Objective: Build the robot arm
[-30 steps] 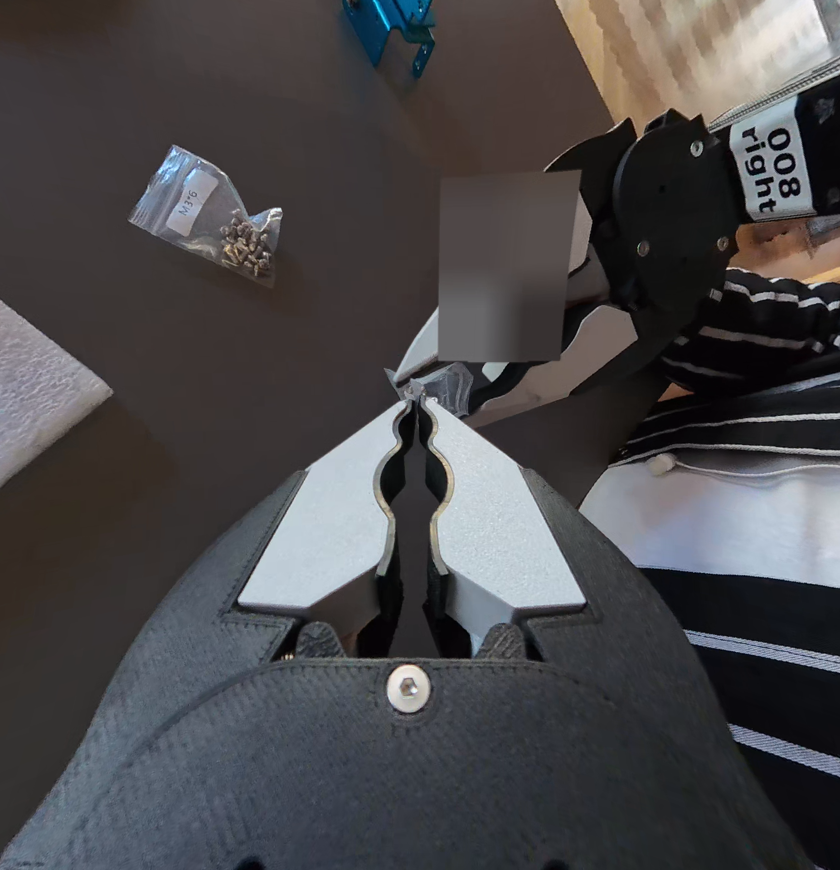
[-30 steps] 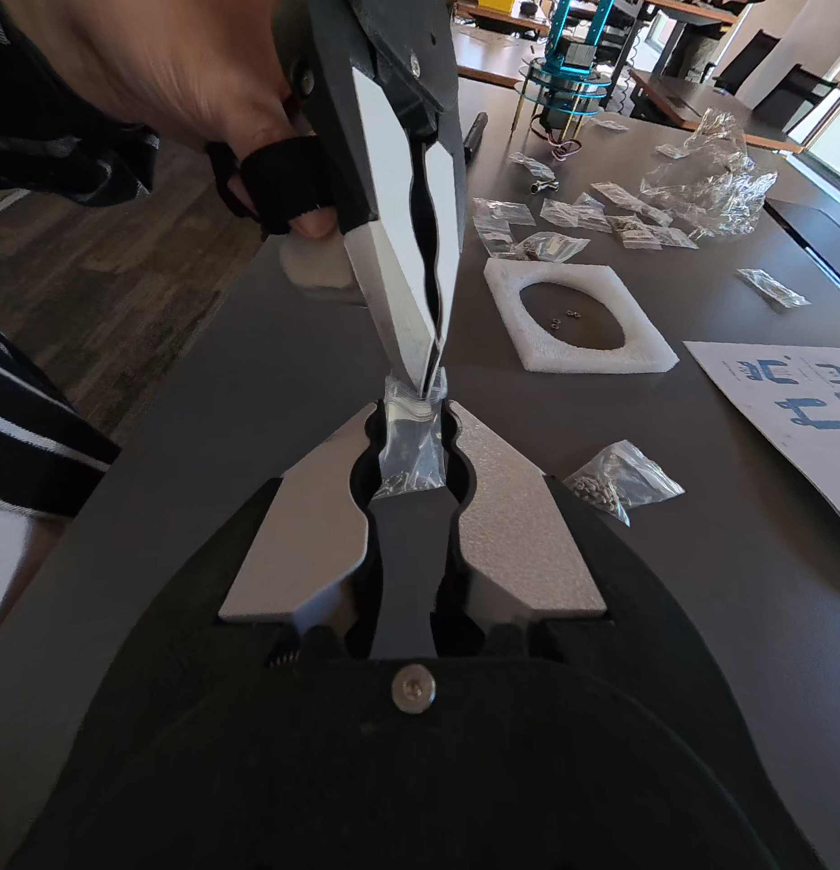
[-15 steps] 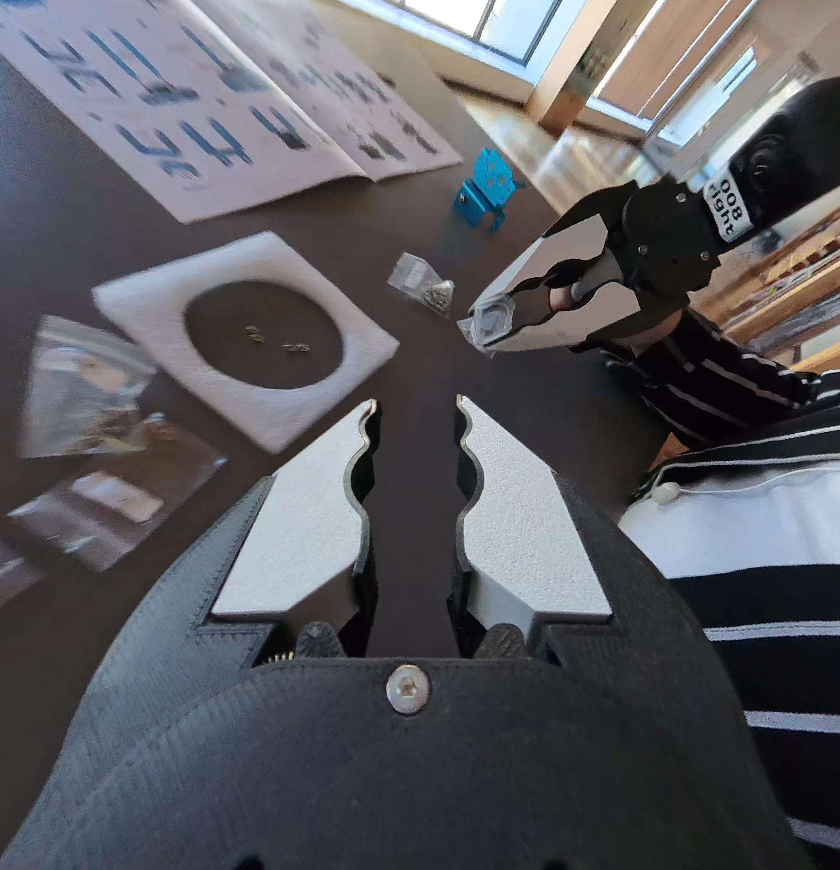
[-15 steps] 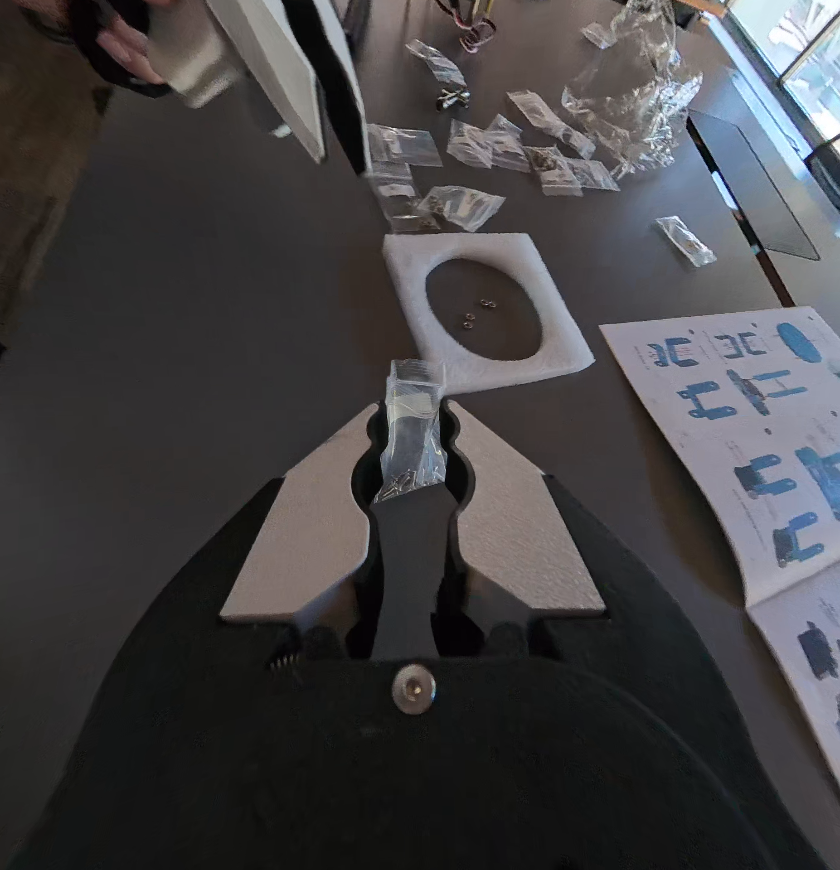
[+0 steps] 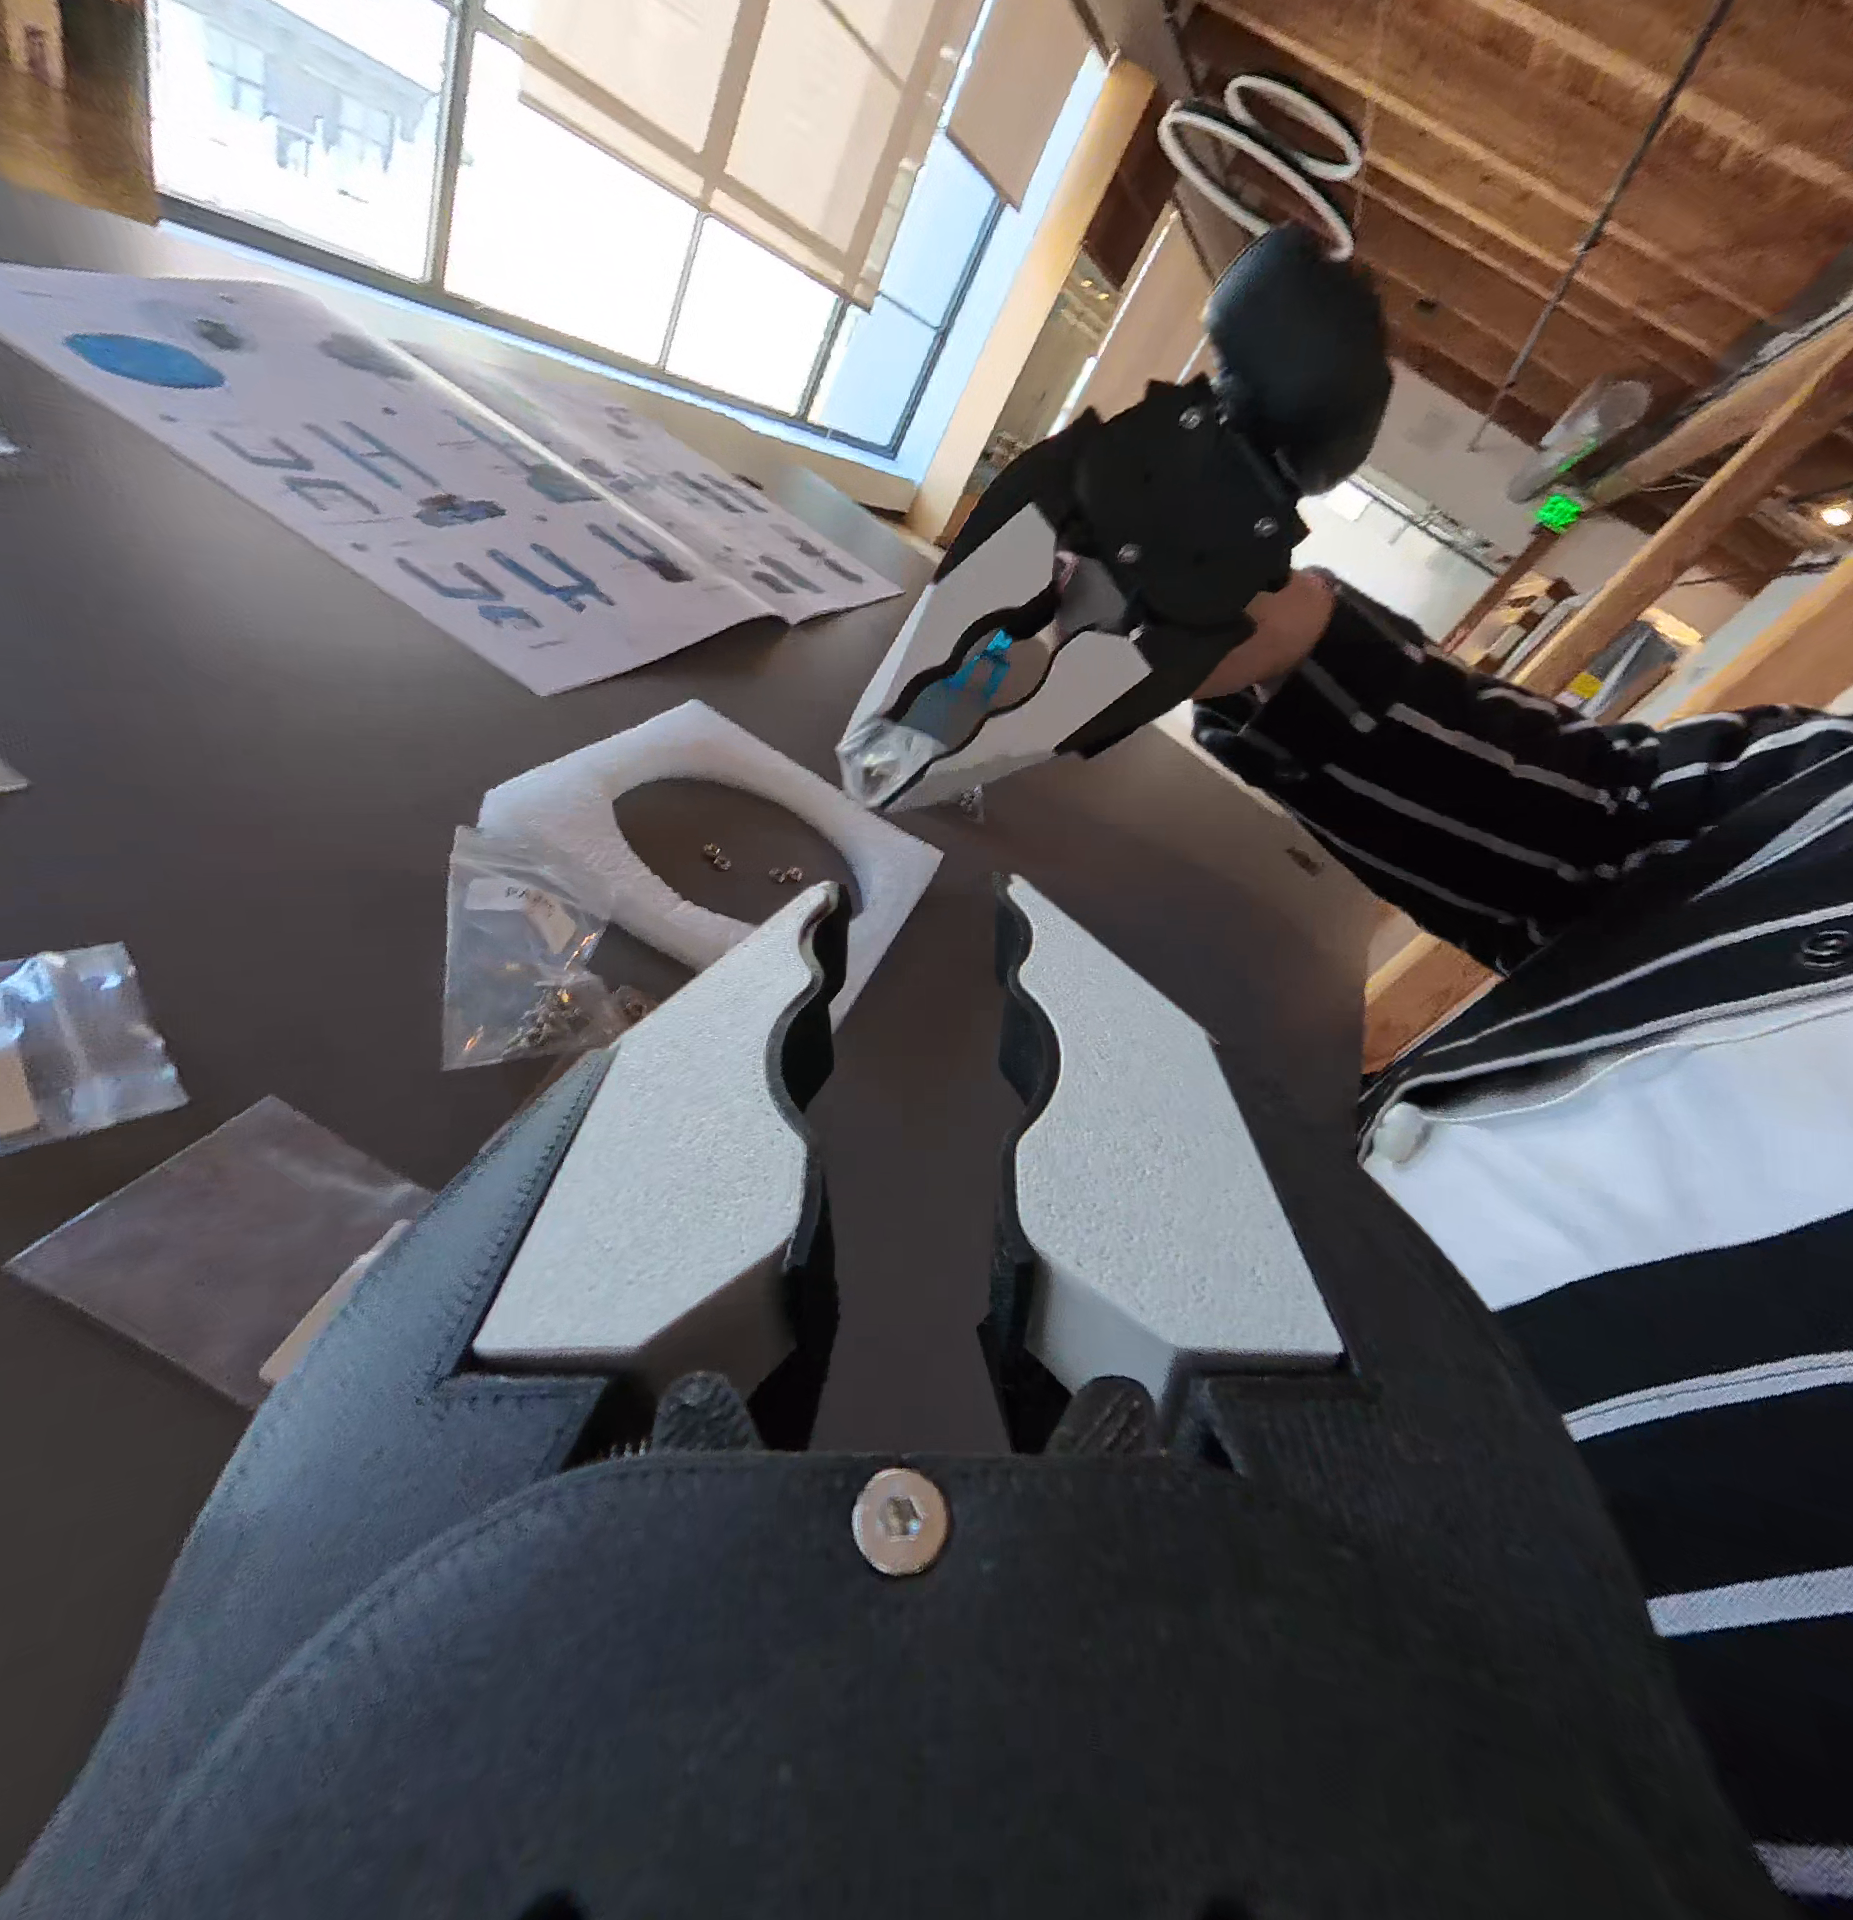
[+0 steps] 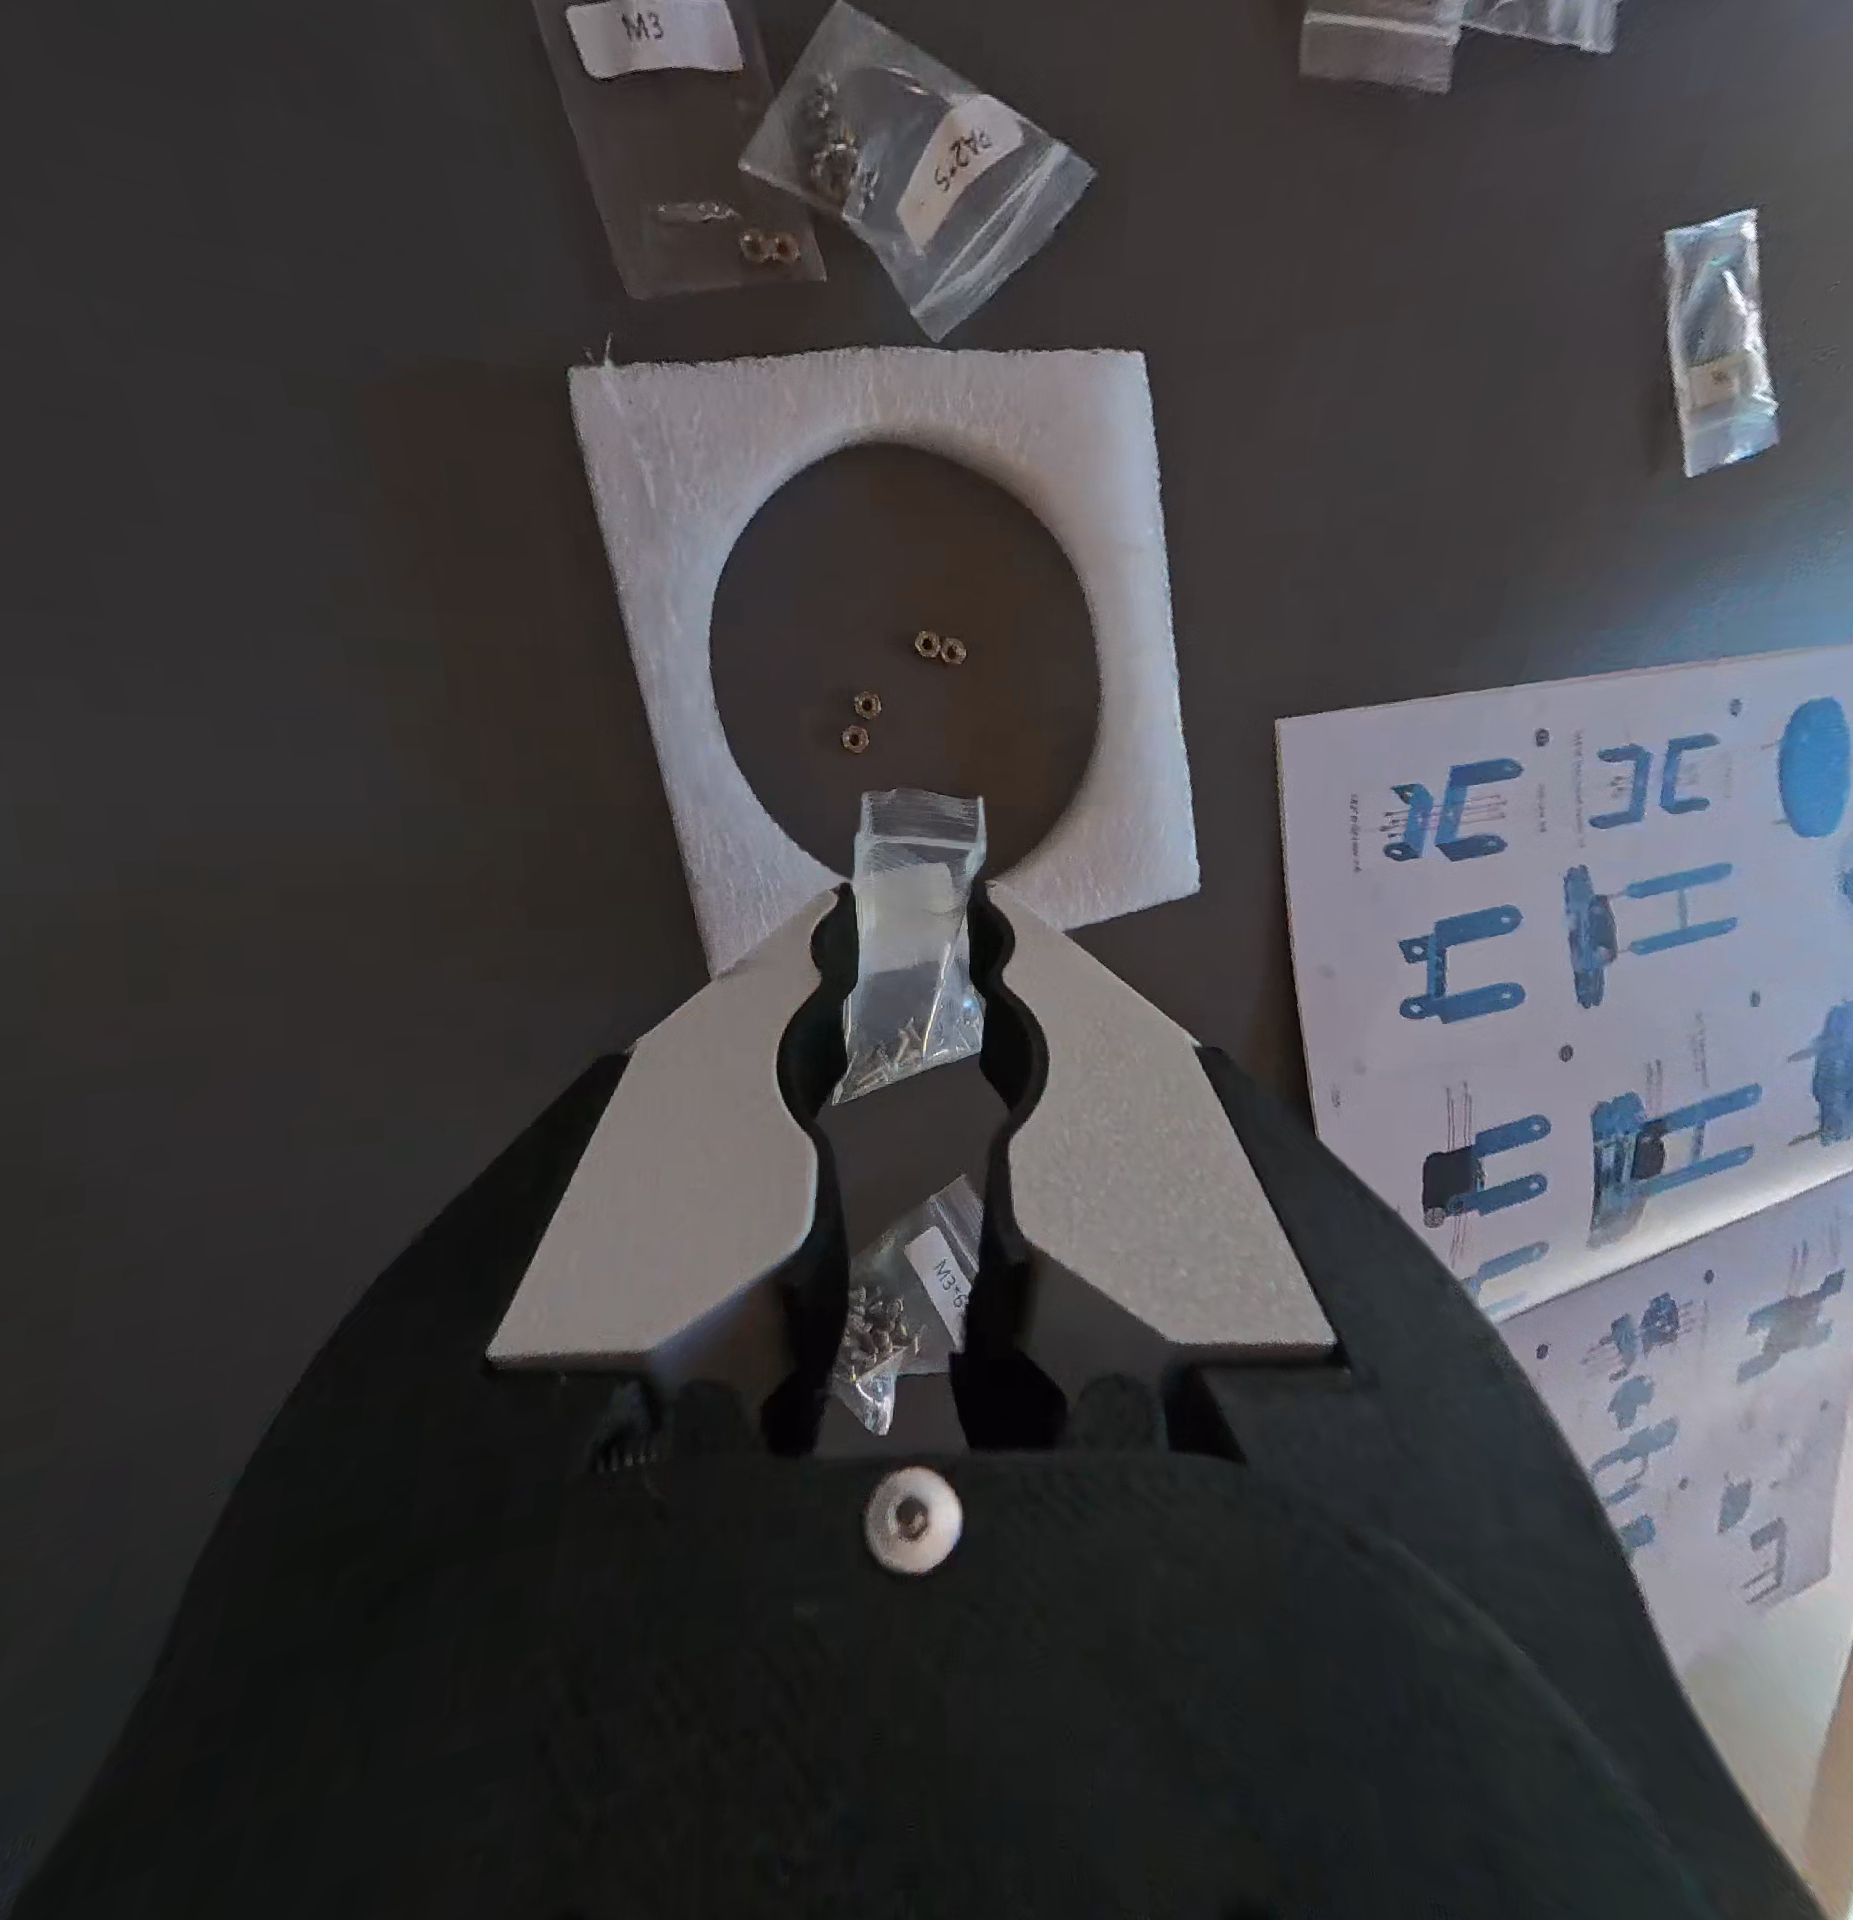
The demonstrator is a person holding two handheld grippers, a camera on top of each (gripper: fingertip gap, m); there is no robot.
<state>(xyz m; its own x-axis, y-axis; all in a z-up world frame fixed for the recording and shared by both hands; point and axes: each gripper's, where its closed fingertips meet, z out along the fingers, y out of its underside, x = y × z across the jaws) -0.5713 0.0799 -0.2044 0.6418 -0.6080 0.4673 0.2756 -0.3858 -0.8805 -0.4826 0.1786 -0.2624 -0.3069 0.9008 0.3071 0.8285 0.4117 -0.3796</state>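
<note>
My right gripper (image 6: 914, 899) is shut on a small clear bag of screws (image 6: 906, 977). It holds the bag above the near edge of a white foam frame (image 6: 901, 416), with the bag's open top pointing forward. Several brass nuts (image 6: 901, 675) lie on the table inside the frame's round hole. My left gripper (image 5: 917, 902) is open and empty, low over the dark table just short of the foam frame (image 5: 548, 800). The left wrist view shows the right gripper (image 5: 875, 774) with the bag at its tip, above the frame's far right corner.
More clear bags of hardware lie beyond the frame (image 6: 911, 177), (image 6: 683, 156), at the right (image 6: 1722, 343), and under my right gripper (image 6: 906, 1299). A bag of screws (image 5: 517, 956) lies by my left finger. A white instruction sheet (image 6: 1576, 935) lies to the right. A person's striped sleeve (image 5: 1473, 790) is on the right. One gripper's finger ends stand about 15 centimetres off the other's.
My left gripper let go of the bag's top, opened and drew back. My right gripper carried the bag over the foam frame and tipped to look down on it.
</note>
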